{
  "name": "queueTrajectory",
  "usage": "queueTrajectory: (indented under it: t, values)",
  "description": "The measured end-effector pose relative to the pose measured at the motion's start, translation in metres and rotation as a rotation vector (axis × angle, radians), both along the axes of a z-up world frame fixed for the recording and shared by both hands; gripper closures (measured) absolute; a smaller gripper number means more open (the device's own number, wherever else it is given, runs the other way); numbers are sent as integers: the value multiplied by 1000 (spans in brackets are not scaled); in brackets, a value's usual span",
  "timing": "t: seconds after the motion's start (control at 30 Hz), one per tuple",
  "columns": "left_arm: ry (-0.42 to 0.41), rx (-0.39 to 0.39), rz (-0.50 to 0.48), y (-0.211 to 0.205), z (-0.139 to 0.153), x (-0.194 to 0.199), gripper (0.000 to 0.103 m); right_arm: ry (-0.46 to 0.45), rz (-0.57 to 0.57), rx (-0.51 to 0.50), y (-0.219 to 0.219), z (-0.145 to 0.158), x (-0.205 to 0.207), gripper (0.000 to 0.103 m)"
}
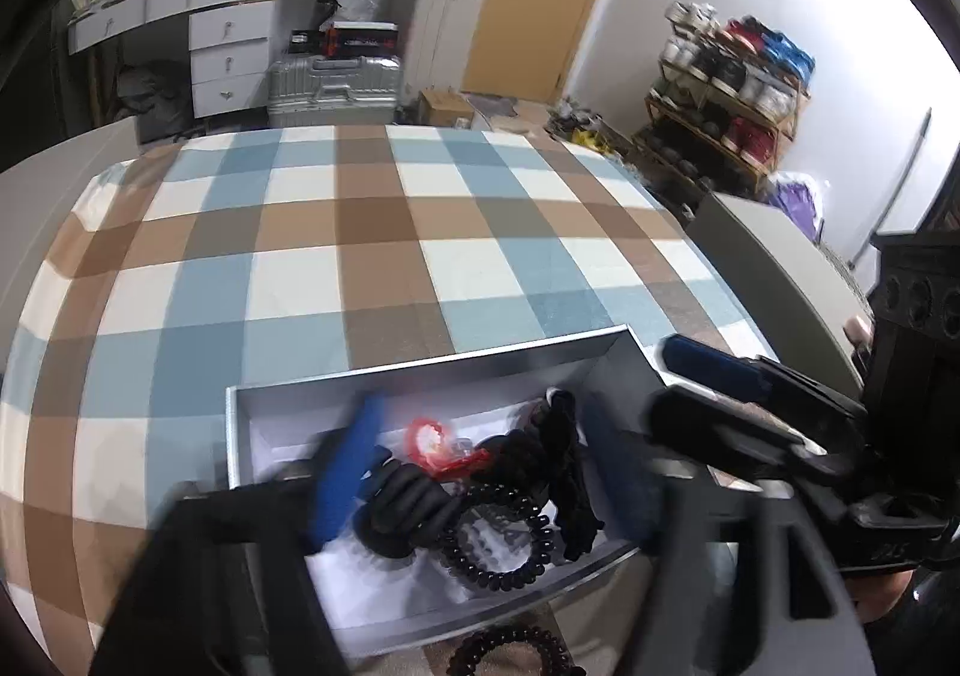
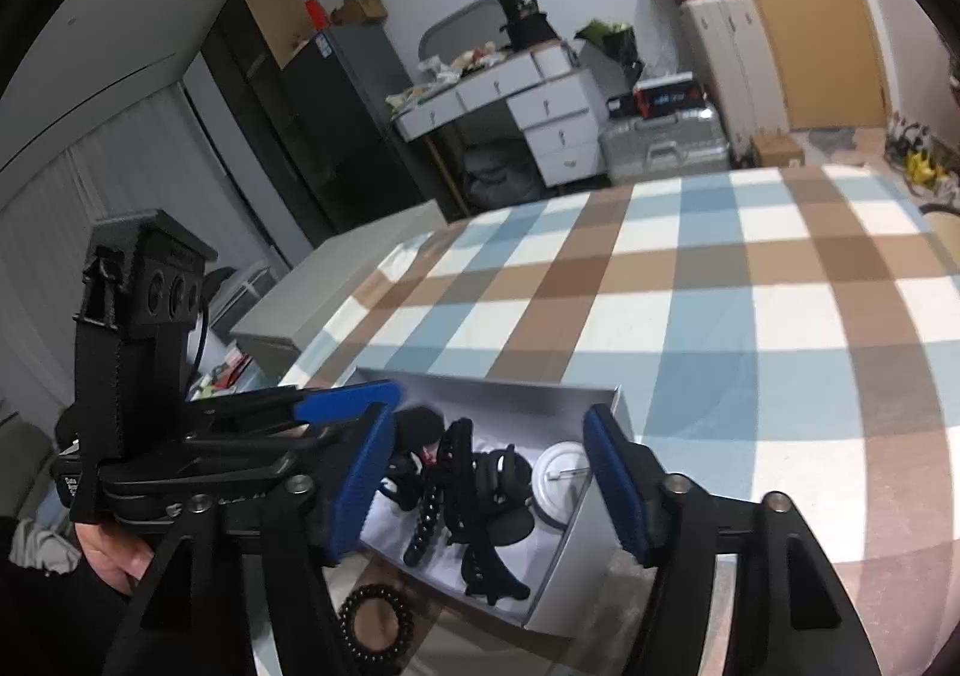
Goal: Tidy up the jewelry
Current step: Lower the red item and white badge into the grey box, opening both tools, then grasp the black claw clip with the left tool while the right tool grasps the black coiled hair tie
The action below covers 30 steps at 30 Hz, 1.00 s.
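Cloth (image 1: 372,232) on worktop: blue, brown, white checks. Box (image 1: 420,376): silver outside, white inside. Coil ties (image 1: 498,538): black. Claw clip (image 2: 456,472): black. Ring (image 1: 429,439): red. Round disc (image 2: 561,487): white. Tongs (image 2: 486,472): black, blue pads (image 2: 354,490).

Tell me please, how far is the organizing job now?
Mostly done, it seems: the silver box already holds black hair clips, a black coil tie, a red piece and a round white item. Nothing is in hand; the left gripper and the right gripper are both open over the box. Left: one coil tie outside it on the cloth.
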<state>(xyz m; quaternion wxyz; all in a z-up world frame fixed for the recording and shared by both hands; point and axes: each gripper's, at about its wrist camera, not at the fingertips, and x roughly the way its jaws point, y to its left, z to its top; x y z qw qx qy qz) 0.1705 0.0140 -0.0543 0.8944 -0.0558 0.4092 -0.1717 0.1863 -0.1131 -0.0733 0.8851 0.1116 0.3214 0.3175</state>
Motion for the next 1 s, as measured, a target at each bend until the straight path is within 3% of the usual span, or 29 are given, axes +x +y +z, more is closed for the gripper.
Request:
queueTrajectory:
  t: [0.03,0.57,0.7,0.83,1.0]
  values:
    - [-6,-15,0,3,2,-3,33,-14,-10,4,-2,3,-3,26]
    - [-76,23,71,19,22,-32,33,-59,-51,6,-13,27,-36,22]
    - [-95,21,58,23,24,-48,31,-59,-60,6,-15,30,-46,13]
    - [-98,17,53,26,22,-63,19,-61,-55,-2,-16,30,-60,11]
    - [-50,18,31,27,8,-74,18,-49,-61,-6,-18,25,-77,9]
